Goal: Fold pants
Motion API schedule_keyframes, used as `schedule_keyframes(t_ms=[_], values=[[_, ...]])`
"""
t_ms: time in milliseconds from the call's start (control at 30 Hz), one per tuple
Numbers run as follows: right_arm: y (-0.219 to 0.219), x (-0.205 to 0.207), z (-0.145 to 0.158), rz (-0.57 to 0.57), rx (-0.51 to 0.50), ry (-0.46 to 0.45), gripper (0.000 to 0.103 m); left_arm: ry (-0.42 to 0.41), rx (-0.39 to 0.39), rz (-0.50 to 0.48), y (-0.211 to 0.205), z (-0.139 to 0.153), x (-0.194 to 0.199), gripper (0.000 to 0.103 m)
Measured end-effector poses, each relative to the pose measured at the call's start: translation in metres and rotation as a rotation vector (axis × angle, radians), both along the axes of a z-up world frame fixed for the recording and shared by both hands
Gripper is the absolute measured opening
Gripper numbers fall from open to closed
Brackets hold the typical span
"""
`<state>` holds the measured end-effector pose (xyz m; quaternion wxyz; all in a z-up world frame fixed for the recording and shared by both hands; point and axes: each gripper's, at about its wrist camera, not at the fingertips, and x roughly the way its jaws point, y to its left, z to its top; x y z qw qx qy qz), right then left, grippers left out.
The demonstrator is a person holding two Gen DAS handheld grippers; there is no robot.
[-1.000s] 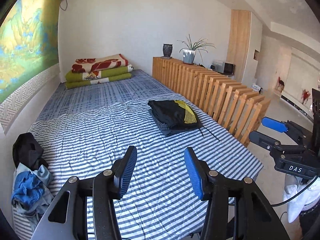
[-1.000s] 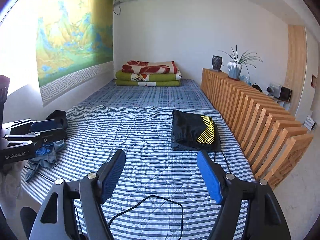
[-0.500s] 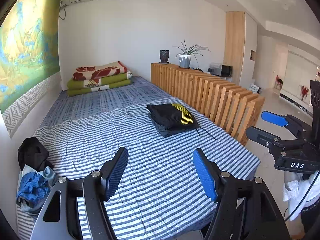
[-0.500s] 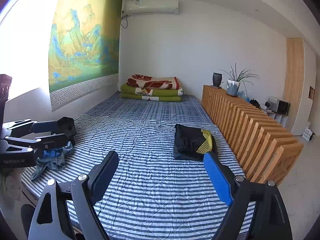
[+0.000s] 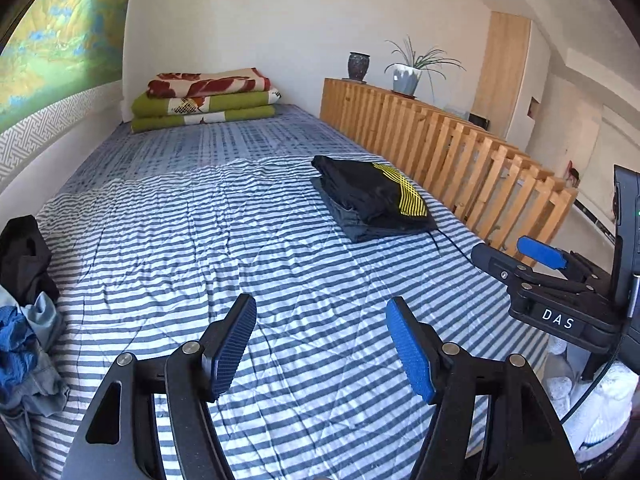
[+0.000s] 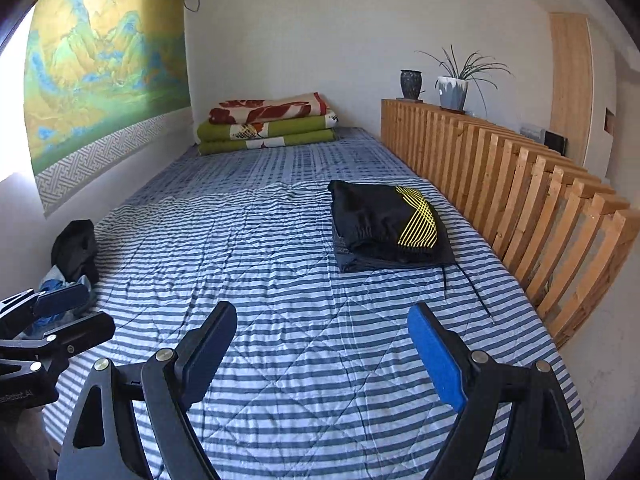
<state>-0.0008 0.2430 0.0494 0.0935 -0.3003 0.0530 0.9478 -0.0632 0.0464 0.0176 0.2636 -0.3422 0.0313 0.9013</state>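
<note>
Folded black pants with yellow stripes [image 5: 376, 196] [image 6: 390, 224] lie on top of another folded dark garment at the right side of the striped bed [image 5: 224, 240] [image 6: 256, 248], near the wooden slat rail. A heap of unfolded clothes, black and blue [image 5: 24, 300] [image 6: 74, 258], sits at the bed's left edge. My left gripper [image 5: 322, 340] hovers open above the near end of the bed with nothing between its fingers. My right gripper [image 6: 322, 348] is open and empty too. Each gripper shows at the edge of the other's view.
A wooden slat rail [image 5: 460, 160] [image 6: 520, 188] runs along the bed's right side, with a vase and a potted plant [image 6: 454, 88] on it. Folded blankets [image 5: 204, 98] [image 6: 268, 122] are stacked at the far end by the wall. A thin black cord [image 6: 466, 288] trails from the folded stack.
Both grippers have tipped back down and moved closer over the bed after rising half a second ago. Both stay open; the left one opened wider than a second ago. The clothes have not moved.
</note>
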Motion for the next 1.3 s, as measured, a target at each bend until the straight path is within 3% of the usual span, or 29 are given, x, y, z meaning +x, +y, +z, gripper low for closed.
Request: schedule_keyframes(t_ms=[167,300,500,700,800,1300], values=[[0.009,-0.049,-0.026,-0.036,-0.022,-0.017,0.085,0.019,-0.049,0.023,0.003,-0.031,-0.041,0.071],[0.009,-0.072,-0.051,-0.069,-0.002,-0.04,0.085,-0.018,-0.055,0.012,0.002,-0.057,-0.066,0.071],[-0.004,-0.09,-0.084,-0.025,0.006,-0.114,0.085,-0.071,-0.05,0.046,-0.014,-0.079,-0.1,0.071],[-0.023,-0.097,-0.09,-0.005,0.074,-0.113,0.085,-0.083,-0.055,0.092,-0.041,-0.092,-0.107,0.071],[-0.025,-0.099,-0.093,0.012,0.038,-0.128,0.085,-0.101,-0.044,0.104,-0.046,-0.099,-0.107,0.071],[-0.005,-0.092,-0.103,-0.064,0.036,-0.127,0.085,-0.054,-0.054,0.018,-0.005,-0.093,-0.081,0.071]])
